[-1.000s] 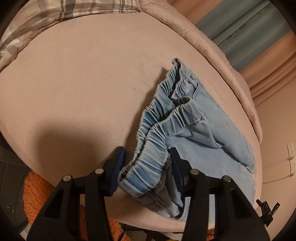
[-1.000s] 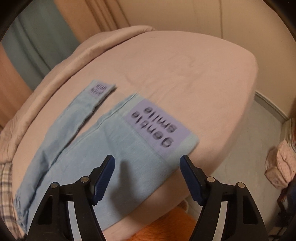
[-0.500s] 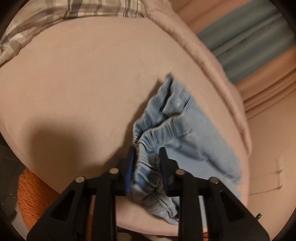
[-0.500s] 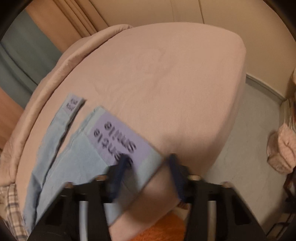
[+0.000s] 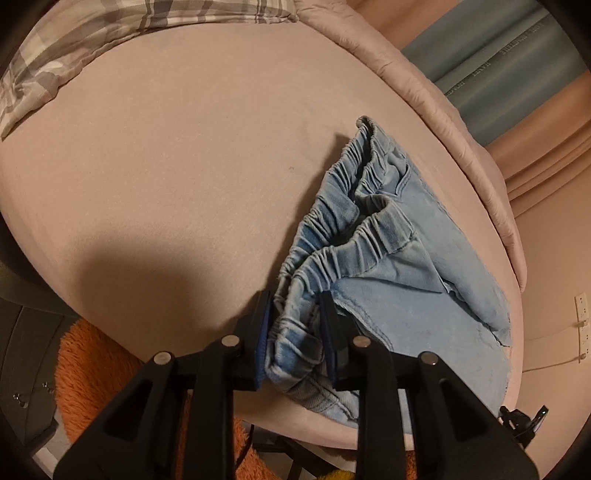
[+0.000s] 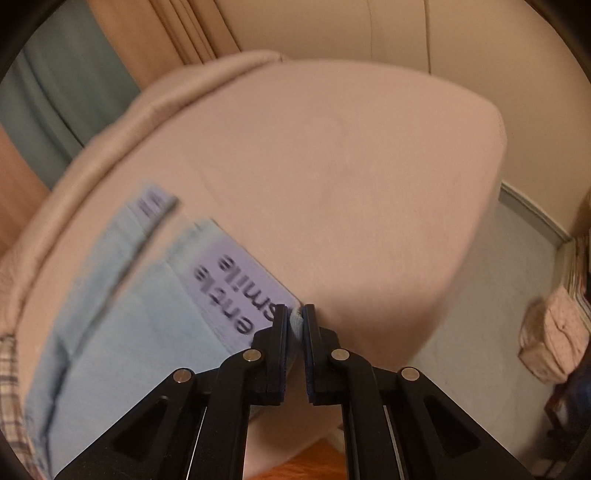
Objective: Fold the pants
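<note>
Light blue denim pants [image 5: 399, 280] lie on a pink bed [image 5: 177, 177]. In the left wrist view the gathered elastic waistband [image 5: 332, 229] bunches toward me, and my left gripper [image 5: 295, 314] is shut on its near end at the bed's front edge. In the right wrist view the pant legs [image 6: 122, 332] stretch away to the left, each with a lilac printed cuff [image 6: 236, 280]. My right gripper [image 6: 294, 317] is shut on the corner of the near cuff, by the bed's front edge.
A plaid pillow [image 5: 92, 33] lies at the far left of the bed. A pink blanket roll [image 5: 443, 122] runs along the far side before teal and pink curtains [image 5: 517, 62]. An orange rug [image 5: 96, 376] lies on the floor below. A padded bundle [image 6: 554, 332] stands right.
Both grippers have closed from open: the left on the waistband, the right on the cuff corner. The right gripper moved in toward the near cuff.
</note>
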Demonstrator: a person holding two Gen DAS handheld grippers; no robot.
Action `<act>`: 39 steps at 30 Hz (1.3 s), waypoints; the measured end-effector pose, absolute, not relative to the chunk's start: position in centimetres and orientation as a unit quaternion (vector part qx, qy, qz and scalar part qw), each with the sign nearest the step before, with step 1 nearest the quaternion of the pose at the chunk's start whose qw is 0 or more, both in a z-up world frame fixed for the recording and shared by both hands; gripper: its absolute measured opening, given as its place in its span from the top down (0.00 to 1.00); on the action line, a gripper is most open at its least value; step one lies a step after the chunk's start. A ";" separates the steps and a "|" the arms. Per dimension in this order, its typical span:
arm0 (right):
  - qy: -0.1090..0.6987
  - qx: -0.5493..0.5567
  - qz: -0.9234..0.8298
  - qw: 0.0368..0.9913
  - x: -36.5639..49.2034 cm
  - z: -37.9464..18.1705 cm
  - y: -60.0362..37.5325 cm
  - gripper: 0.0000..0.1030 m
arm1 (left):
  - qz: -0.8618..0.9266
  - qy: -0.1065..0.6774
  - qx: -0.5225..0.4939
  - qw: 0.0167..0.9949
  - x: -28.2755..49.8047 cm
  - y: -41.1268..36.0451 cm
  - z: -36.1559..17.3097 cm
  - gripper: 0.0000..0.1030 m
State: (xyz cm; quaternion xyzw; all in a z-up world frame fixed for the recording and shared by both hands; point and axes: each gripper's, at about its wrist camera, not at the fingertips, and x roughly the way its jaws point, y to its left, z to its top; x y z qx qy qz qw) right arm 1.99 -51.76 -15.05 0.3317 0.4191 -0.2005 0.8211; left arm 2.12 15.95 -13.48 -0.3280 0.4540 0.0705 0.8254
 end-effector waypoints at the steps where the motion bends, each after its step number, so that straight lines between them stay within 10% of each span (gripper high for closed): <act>1: 0.417 0.329 -0.203 0.823 2.0 -15.1 -51.7 0.92 | 0.071 0.456 -0.328 0.824 2.3 15.9 -13.5 0.74; 25: 0.428 0.287 -0.241 0.822 2.5 -15.6 -51.1 0.95 | 0.072 0.458 -0.335 0.820 2.6 16.2 -13.9 0.70; 34: 0.429 0.288 -0.252 0.818 2.4 -15.3 -51.1 0.95 | 0.106 0.468 -0.301 0.824 1.2 14.7 -11.0 0.43; 36: 0.429 0.275 -0.256 0.821 2.3 -14.4 -50.7 0.88 | 0.105 0.441 -0.295 0.841 0.5 14.6 -9.1 0.25; 39: 0.421 0.238 -0.274 0.831 1.9 -12.5 -50.0 0.51 | 0.103 0.396 -0.283 0.867 -0.2 14.1 -6.4 0.14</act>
